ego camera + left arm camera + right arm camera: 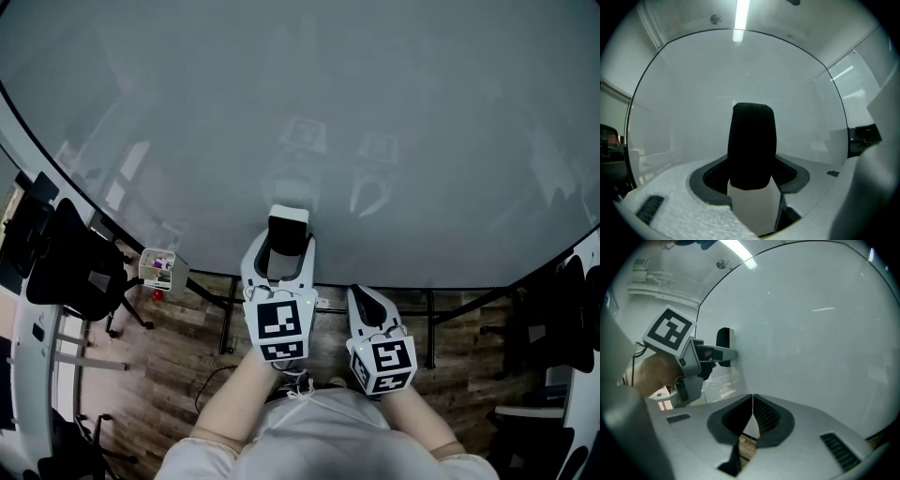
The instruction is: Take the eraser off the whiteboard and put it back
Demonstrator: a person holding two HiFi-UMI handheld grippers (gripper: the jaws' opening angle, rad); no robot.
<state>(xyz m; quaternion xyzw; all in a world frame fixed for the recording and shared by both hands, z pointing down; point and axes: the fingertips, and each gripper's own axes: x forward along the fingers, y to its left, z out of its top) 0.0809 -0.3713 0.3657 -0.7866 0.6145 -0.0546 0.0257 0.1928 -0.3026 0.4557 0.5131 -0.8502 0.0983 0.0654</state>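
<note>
The eraser (287, 232), black felt on a white body, sits flat against the whiteboard (300, 112) near its lower edge. My left gripper (284, 242) reaches level to the board, one finger on each side of the eraser. In the left gripper view the eraser (751, 145) stands upright between the jaws with a thin dark gap on its right side, so the left gripper (750, 180) reads as open around it. My right gripper (362, 296) hangs just to the right, short of the board, shut and empty. In the right gripper view its jaws (752, 401) meet, and the eraser (723, 345) shows at the left.
The whiteboard (811, 333) fills the view ahead and stands on dark metal legs (226, 319) over a wooden floor. Black office chairs (75, 272) stand at the left beside a small box of items (157, 269). More dark furniture (562, 323) sits at the right.
</note>
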